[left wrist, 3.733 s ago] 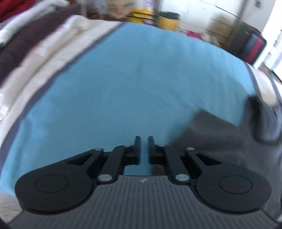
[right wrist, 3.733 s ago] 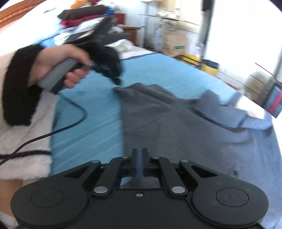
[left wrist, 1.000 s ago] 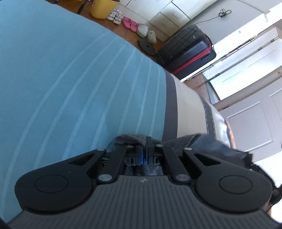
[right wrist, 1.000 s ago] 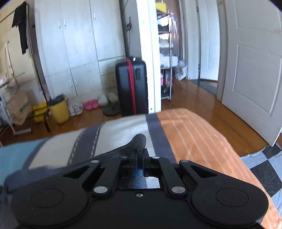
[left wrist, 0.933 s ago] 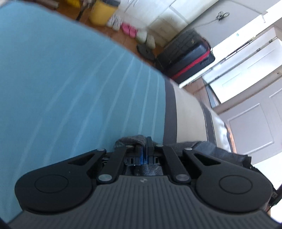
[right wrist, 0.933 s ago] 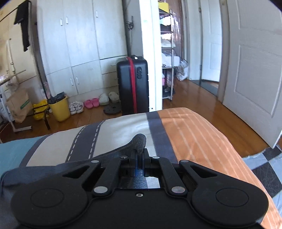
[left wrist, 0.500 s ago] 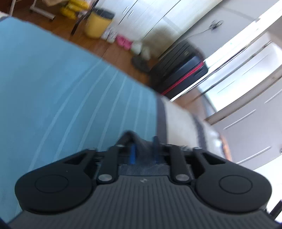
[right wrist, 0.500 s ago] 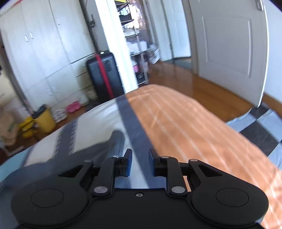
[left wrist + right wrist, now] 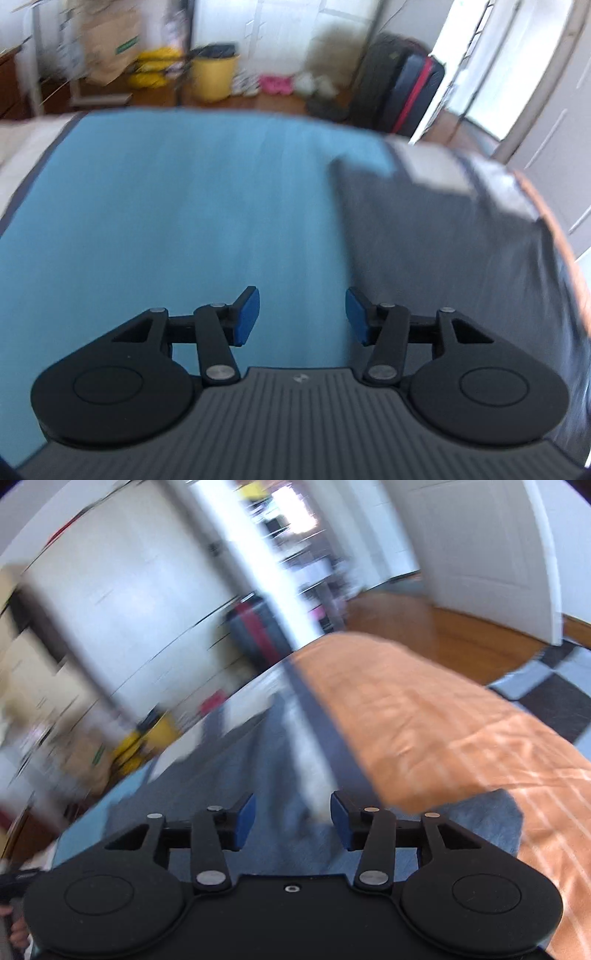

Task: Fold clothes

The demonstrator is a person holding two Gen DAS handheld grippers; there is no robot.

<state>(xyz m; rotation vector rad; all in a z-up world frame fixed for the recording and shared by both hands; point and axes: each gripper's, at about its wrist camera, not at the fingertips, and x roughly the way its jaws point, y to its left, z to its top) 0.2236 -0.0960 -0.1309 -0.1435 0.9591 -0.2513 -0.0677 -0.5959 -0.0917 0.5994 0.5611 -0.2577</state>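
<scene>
- The bed with its striped cover (image 9: 166,206) carries everything — a broad blue band on the left wrist view, then a pale band edged in dark grey, then an orange band (image 9: 443,731) toward the bed's far right corner on the right wrist view.
- The grey knitted garment (image 9: 436,251) lies flat on the cover, spread from the blue band across the pale band to the edge of the orange one. Its long axis appears to run from the near edge of the bed toward the foot edge, where the floor and a dark suitcase with a red stripe (image 9: 402,99) show beyond; blur hides which end is collar and which is hem.
- From the left gripper (image 9: 302,316) the garment lies to the right: its straight left edge runs up the view just inside the right-hand blue pad, so the gap between the jaws is over bare blue cover and only that pad sits over cloth.
- From the right gripper (image 9: 291,819) the garment lies directly beneath and ahead, with a loose grey corner (image 9: 495,819) resting on the orange band just to its right.
- Both grippers' jaws are opening, and nothing is pinched between either pair.
- Judgement — the right gripper is the nearer to cloth; the next fold likely turns on taking the garment's left edge and carrying it across its long axis.
</scene>
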